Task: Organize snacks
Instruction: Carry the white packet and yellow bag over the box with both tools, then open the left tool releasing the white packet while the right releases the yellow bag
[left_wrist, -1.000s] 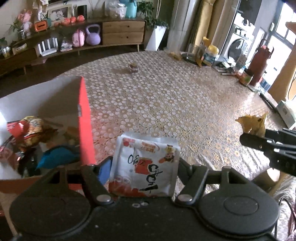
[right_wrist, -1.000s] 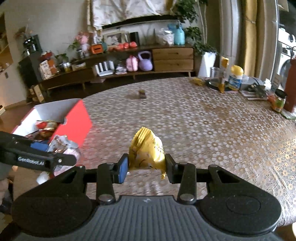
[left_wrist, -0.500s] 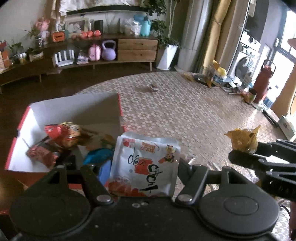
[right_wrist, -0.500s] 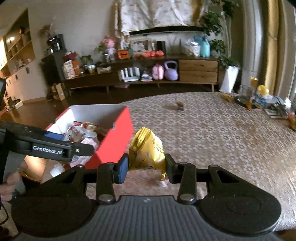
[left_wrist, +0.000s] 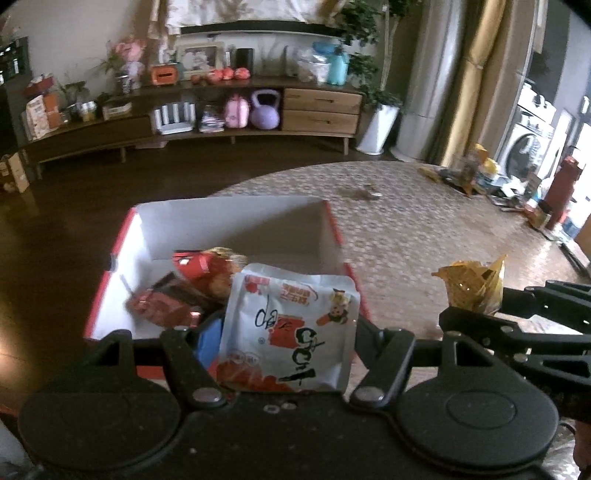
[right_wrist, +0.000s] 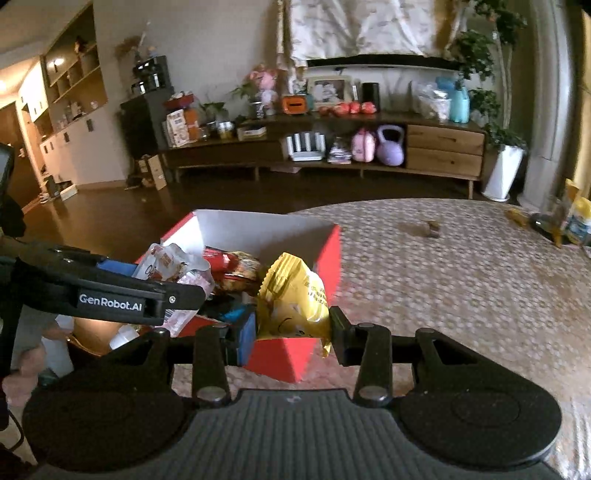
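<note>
My left gripper is shut on a white snack packet with red print and holds it over the near right part of the red box. The box has a white inside and holds several red and orange snack packs. My right gripper is shut on a yellow snack bag above the box's near right corner. The left gripper with its white packet shows at the left of the right wrist view. The yellow bag shows at the right of the left wrist view.
The box stands at the left edge of a table with a patterned cloth. A small snack lies mid-table. Bottles and clutter sit at the far right. A sideboard lines the back wall.
Both grippers have moved left toward the box with their packets still held. The white packet is now over the box and the yellow bag is over its near right corner.
</note>
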